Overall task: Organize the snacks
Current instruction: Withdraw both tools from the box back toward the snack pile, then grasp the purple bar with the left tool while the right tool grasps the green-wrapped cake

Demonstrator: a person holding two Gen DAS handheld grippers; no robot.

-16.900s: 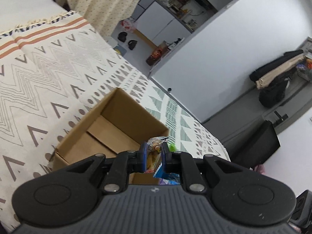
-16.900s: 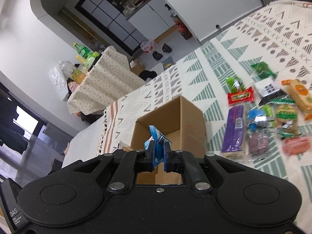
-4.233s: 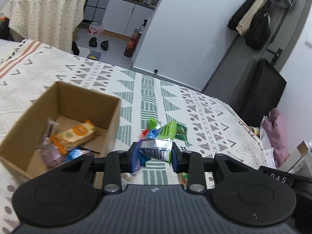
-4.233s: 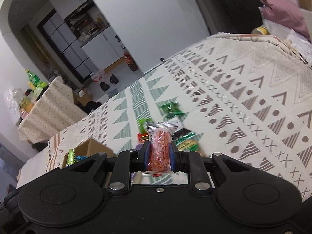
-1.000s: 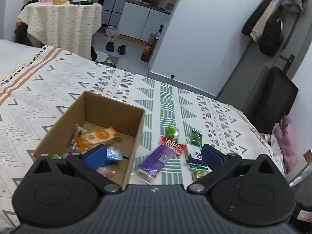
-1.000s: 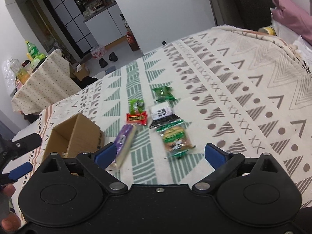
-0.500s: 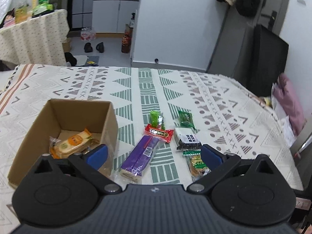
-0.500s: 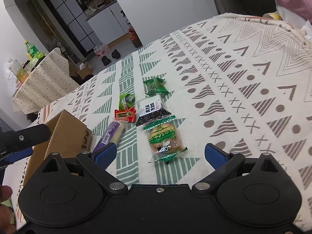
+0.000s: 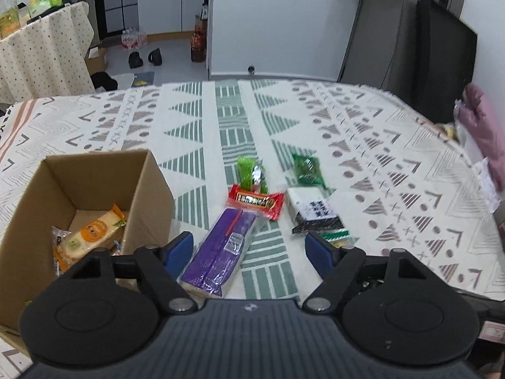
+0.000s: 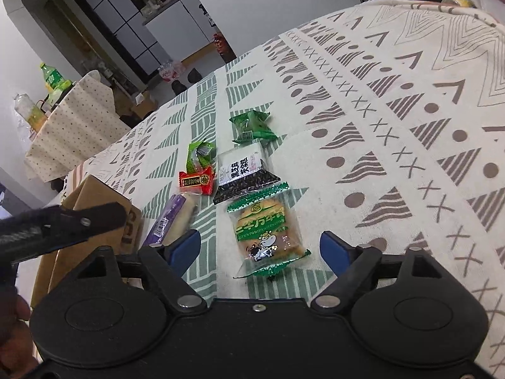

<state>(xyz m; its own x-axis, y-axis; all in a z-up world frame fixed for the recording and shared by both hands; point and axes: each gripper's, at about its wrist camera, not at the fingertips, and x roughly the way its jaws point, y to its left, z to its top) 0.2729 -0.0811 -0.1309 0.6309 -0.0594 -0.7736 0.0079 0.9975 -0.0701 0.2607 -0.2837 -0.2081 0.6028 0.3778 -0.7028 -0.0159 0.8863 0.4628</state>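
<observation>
A: Both grippers are seen spread wide and holding nothing. The left gripper (image 9: 249,249) is held low in its frame, with the purple pack (image 9: 219,252) lying between its blue pads (image 9: 180,248).

B: And the box (image 9: 151,195) is found at the lower left of that view, open at the top; an orange-labelled snack (image 9: 88,237) is seen lying inside it.

A: On the patterned cloth (image 9: 378,145), right of the box, a red bar (image 9: 255,202) is laid across the purple pack's far end. A light green packet (image 9: 249,173) is placed just beyond it, a dark green packet (image 9: 307,167) to its right.

B: The black-and-white pack (image 9: 312,211) is set below that dark green one.

A: In the right view, the right gripper (image 10: 260,249) is parked at the bottom centre, jaws fully apart, and the cow biscuit pack (image 10: 265,230) is framed between them, flat on the cloth.

B: The left gripper's finger (image 10: 63,224) is caught at the left edge there, in front of the box.
</observation>
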